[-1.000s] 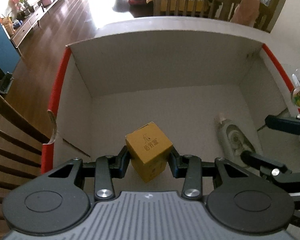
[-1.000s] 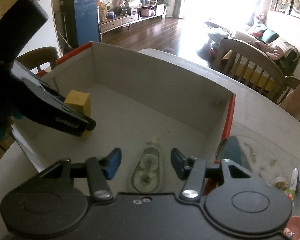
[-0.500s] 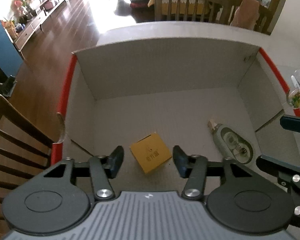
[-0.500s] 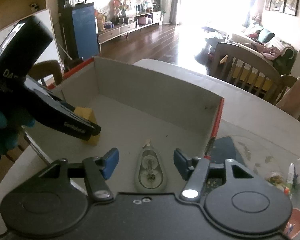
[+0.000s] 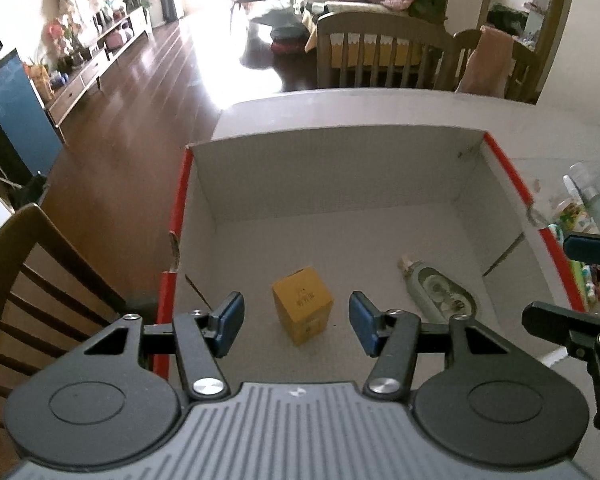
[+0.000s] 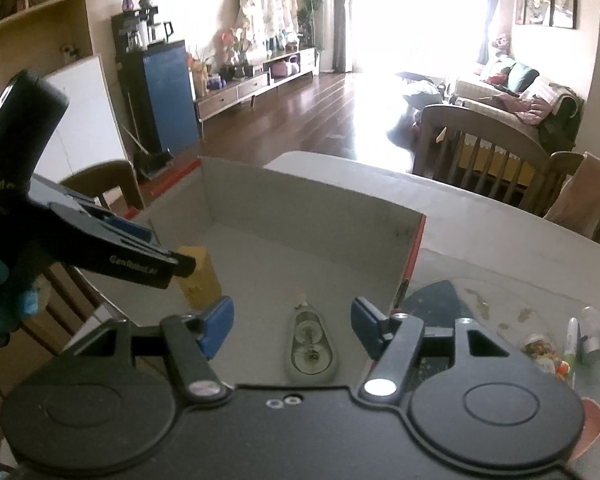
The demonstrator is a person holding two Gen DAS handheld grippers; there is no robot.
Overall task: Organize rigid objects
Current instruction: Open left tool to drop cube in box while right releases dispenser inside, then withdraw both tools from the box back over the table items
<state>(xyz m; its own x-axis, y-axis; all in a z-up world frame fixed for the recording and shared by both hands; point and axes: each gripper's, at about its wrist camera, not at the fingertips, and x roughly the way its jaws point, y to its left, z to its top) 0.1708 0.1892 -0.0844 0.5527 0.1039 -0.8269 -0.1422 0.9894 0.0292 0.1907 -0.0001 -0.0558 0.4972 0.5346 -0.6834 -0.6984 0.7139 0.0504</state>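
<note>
Inside cardboard box (image 5: 332, 168): yellow carton cube (image 5: 302, 304), teardrop plastic tape dispenser (image 5: 440, 292).

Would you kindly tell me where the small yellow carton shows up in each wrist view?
Left wrist view: the yellow carton stands on the box floor, lower centre, between the open blue pads.
Right wrist view: the carton is left of centre, partly behind the left gripper's finger.
Shared landmark: the correction tape dispenser lying beside it.

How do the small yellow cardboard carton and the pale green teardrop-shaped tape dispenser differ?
The small yellow cardboard carton is blocky and opaque; the pale green teardrop-shaped tape dispenser is rounded with a see-through window. The carton stands tall; the dispenser lies flat. Both rest free on the floor of the grey box.
</note>
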